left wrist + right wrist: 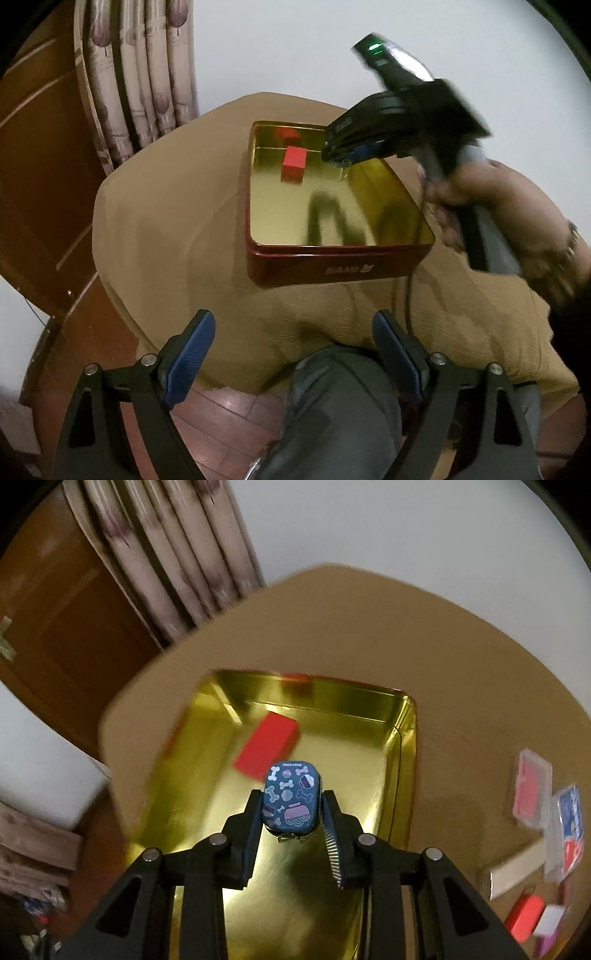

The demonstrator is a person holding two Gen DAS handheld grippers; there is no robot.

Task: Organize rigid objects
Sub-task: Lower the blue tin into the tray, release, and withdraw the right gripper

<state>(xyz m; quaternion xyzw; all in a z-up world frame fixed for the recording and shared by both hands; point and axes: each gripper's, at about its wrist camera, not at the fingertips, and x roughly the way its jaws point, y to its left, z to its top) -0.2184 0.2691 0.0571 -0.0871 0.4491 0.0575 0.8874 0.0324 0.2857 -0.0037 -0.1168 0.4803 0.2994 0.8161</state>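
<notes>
A red tin with a gold inside (332, 266) (391, 716) sits open on the tan tablecloth. A red block (293, 164) (267, 746) lies inside it near the far end. My right gripper (291, 803) (341, 157) is shut on a small blue case with a bone pattern (291, 799), holding it above the tin's inside. My left gripper (293, 332) is open and empty, low at the table's near edge, well short of the tin.
Several small items lie on the cloth to the tin's right: a red card case (532, 786), a blue and red packet (570, 830), a white bar (517, 871), a red box (524, 915). A curtain (136, 74) and wooden door (40, 155) stand behind. A knee (340, 406) is below.
</notes>
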